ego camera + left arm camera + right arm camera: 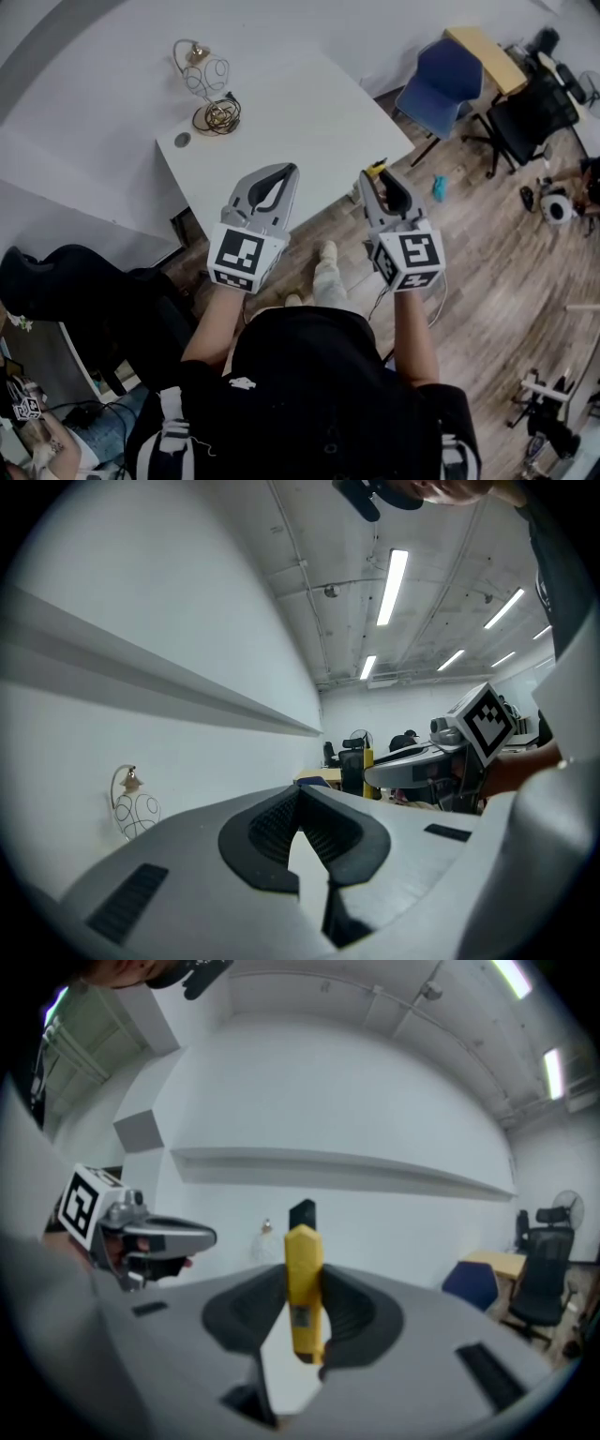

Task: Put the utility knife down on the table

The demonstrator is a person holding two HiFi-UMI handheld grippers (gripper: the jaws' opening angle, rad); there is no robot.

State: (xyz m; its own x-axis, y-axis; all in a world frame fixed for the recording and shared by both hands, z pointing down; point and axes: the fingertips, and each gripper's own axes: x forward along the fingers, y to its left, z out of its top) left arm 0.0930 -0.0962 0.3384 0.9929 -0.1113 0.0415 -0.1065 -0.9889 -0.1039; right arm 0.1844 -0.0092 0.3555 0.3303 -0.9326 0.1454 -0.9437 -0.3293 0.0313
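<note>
**A:** What of the surface and the room?

**B:** A white table [309, 103] against a pale wall, on a wood-plank floor [487, 244]. At the far corner of the top, a wire ornament [200, 67] and, just beside it, a coiled cable [217, 116]. Further right, a blue chair [439, 80], a black office chair [534, 112] and a yellow-topped desk [483, 49].

**A:** And the claws?

**B:** As for the left gripper [284, 173]: closed, pads tip to tip, nothing between. As for the right gripper [375, 180]: clamped on the utility knife [303, 1283], yellow body upright between the pads, black end above them. Both in the air by the near edge of the table, the knife not lying on the top.

**A:** Anything given by one view only?

**B:** From the head view, only a small yellow bit of the knife at the claw's tip; the grip itself plain only in the right gripper view. Only in the left gripper view, a concrete ceiling with strip lights [394, 574]. Only in the right gripper view, a long ledge [328, 1164] along the wall. In each gripper view, also the other claw at the side.

**A:** Hidden or unclear?

**B:** Table legs out of sight under the top. Floor near the feet covered by the person's own body. The black end of the knife possibly a blade, but too blurred to tell.
</note>
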